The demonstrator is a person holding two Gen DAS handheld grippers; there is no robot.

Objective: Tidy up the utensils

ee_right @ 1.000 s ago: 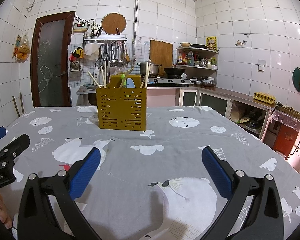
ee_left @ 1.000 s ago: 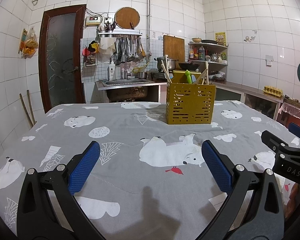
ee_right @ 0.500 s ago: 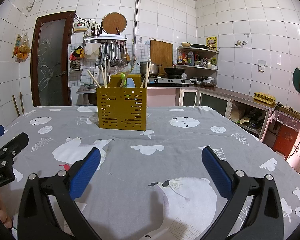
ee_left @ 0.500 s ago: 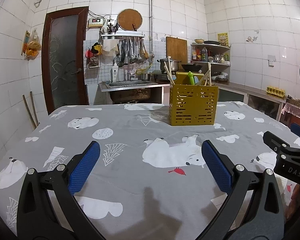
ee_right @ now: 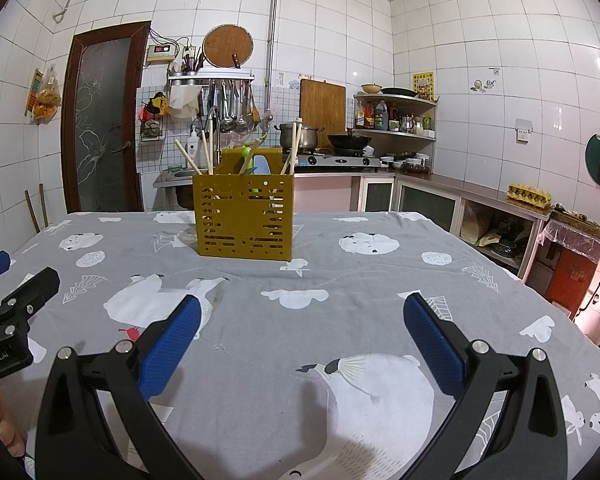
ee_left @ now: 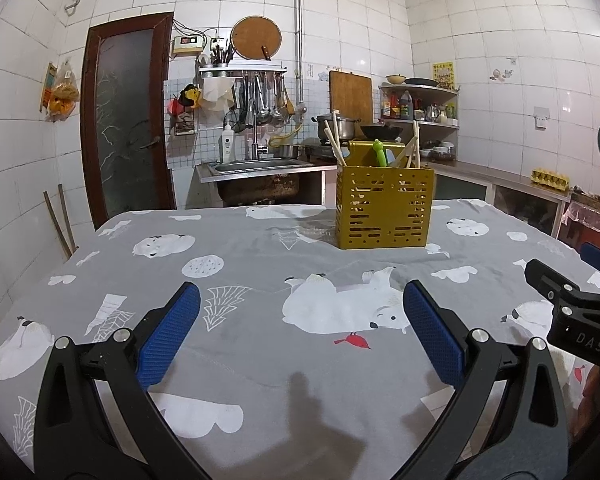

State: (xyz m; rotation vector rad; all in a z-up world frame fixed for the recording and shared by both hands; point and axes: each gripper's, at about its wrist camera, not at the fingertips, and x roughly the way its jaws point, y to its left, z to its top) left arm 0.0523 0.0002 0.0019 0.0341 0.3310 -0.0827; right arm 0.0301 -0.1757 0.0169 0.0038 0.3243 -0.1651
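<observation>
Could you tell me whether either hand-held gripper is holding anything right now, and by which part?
Nothing is held: the left hand-held gripper and the right hand-held gripper are both open over the tablecloth.

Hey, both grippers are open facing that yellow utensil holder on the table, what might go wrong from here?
1. The yellow holder stands free on a loose tablecloth; a nudge could slide or tip it.
2. The chopsticks lean outward, so a gripper may snag them.
3. Left gripper and right gripper sit close and might collide.
</observation>
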